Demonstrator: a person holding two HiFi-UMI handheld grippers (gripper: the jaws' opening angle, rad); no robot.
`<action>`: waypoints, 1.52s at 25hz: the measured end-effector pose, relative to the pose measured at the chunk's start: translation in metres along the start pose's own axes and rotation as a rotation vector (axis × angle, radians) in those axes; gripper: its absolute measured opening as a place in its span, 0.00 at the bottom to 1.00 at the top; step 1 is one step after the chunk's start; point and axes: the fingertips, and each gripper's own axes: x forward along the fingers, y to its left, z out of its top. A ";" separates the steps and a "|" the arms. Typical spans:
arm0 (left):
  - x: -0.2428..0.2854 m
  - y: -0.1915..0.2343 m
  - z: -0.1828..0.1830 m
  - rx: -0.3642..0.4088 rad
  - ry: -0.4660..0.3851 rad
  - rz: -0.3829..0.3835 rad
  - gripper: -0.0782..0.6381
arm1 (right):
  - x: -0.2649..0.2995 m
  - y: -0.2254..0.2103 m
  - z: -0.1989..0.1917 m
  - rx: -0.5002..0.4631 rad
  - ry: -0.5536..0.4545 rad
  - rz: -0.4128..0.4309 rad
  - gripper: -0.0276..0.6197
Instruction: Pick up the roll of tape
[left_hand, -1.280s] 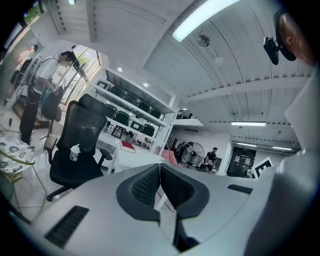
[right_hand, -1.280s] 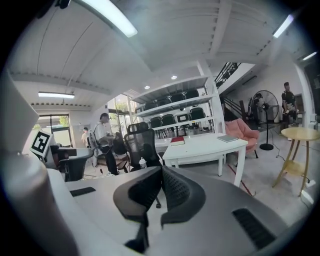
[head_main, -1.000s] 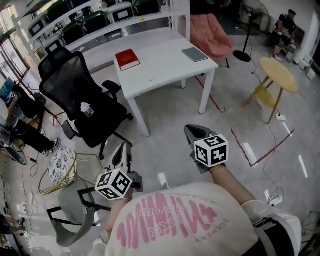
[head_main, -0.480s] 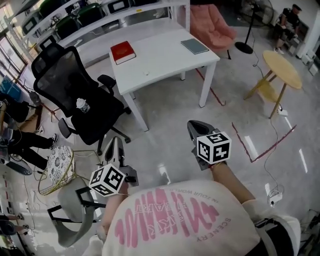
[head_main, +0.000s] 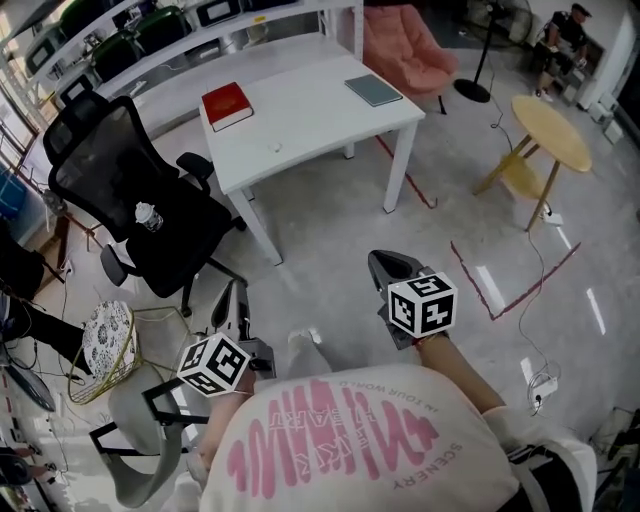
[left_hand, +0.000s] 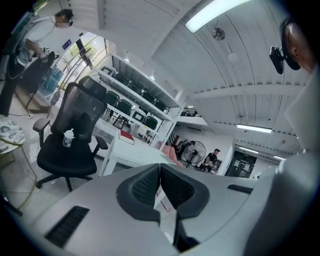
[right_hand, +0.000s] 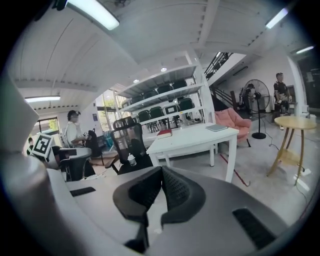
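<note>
Approach stage, nothing gripped yet. At far left a black mesh office chair (head_main: 120, 180) carries a small clear plastic bottle (head_main: 147, 216) on its seat. My left claw (head_main: 239, 292) hangs low over the pale grey floor (head_main: 330, 230), well short of any work surface. Its pads are pressed together with nothing between them.

Ahead stands the white rectangular table (head_main: 320, 125), bearing a red hardback book (head_main: 227, 105) and a grey-blue notebook (head_main: 373, 89). I cannot make out the roll of tape for certain. A small pale speck (head_main: 278, 148) on the table between those two is my only candidate, too small to tell.

My right claw (head_main: 386, 264) is likewise closed tight and empty, pointing towards the table. A round wooden side table (head_main: 548, 130) stands well apart at far right.

Next, I judge, I must close in on the table, confirm the tape, open one claw wide enough to take the roll's wall, and lower it squarely.
</note>
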 end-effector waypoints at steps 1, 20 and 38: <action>0.004 0.002 -0.001 0.002 0.005 -0.001 0.14 | 0.001 -0.003 -0.001 0.016 0.002 -0.005 0.07; 0.150 0.062 0.054 -0.057 0.031 -0.032 0.14 | 0.129 -0.037 0.059 0.073 0.033 -0.058 0.07; 0.310 0.161 0.199 -0.031 -0.080 -0.057 0.14 | 0.313 -0.039 0.208 0.010 -0.080 -0.045 0.07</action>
